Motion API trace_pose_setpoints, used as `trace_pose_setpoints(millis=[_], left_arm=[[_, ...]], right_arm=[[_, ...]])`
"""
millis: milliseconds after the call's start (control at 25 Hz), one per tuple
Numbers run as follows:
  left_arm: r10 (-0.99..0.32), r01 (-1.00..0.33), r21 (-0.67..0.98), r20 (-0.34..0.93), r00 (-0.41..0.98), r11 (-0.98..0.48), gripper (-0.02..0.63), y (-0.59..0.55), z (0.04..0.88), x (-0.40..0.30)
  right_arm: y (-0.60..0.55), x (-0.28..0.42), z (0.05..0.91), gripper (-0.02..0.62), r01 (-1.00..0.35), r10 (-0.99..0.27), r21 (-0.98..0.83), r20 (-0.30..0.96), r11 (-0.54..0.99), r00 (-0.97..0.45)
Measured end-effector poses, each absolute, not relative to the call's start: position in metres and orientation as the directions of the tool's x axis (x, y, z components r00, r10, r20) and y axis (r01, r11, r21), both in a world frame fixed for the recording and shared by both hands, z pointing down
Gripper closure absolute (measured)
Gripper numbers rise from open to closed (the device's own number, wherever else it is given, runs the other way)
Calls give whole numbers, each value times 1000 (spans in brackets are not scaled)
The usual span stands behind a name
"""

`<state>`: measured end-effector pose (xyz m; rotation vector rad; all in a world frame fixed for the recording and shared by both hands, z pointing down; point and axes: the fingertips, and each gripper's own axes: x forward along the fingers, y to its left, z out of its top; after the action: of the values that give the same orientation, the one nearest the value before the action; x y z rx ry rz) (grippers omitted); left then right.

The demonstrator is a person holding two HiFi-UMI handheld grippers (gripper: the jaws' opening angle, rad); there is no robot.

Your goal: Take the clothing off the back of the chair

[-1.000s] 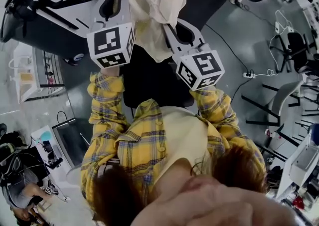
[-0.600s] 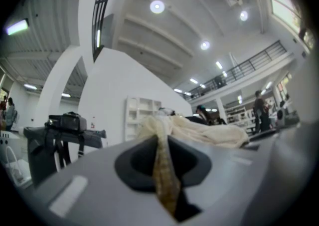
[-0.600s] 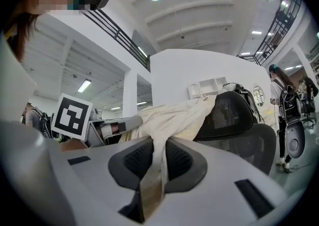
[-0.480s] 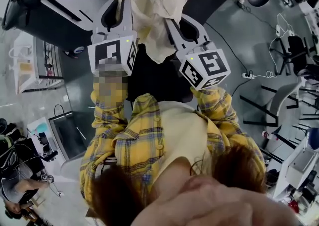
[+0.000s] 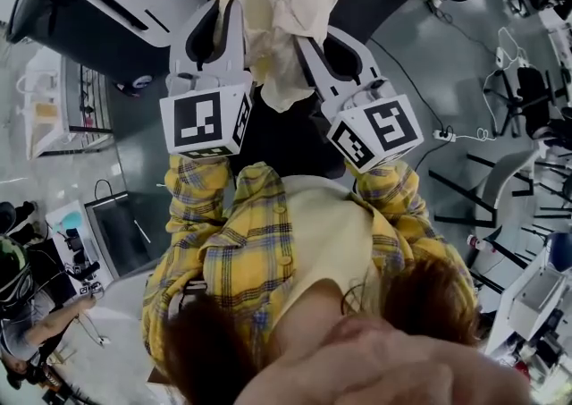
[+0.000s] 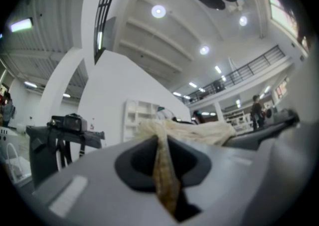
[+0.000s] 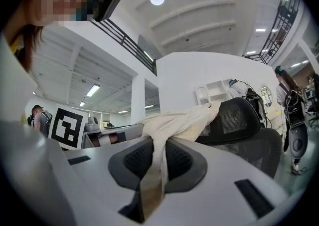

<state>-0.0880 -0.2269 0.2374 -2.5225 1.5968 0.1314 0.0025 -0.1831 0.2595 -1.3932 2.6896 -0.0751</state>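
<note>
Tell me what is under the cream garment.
The black mesh chair back shows beneath the cream garment in the right gripper view. Where the cloth drapes over its top edge, that part of the chair is covered.

A white power strip [image 5: 444, 134] lay on the grey floor [image 5: 420, 72], its cable trailing off to the right. Round ceiling lamps [image 6: 158, 11] glowed overhead. A white shelf unit [image 6: 137, 116] stood against the wall, with a black camera rig [image 6: 70, 122] to its left (bulky, straps dangling).
</note>
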Motion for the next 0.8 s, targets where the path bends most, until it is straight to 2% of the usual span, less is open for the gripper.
trace_pose_setpoints(millis=[800], left_arm=[[-843, -893, -107, -298, 448, -437, 569, -171, 187, -88]], right_arm=[[-161, -4, 235, 538, -784, -784, -61, -134, 618, -607]])
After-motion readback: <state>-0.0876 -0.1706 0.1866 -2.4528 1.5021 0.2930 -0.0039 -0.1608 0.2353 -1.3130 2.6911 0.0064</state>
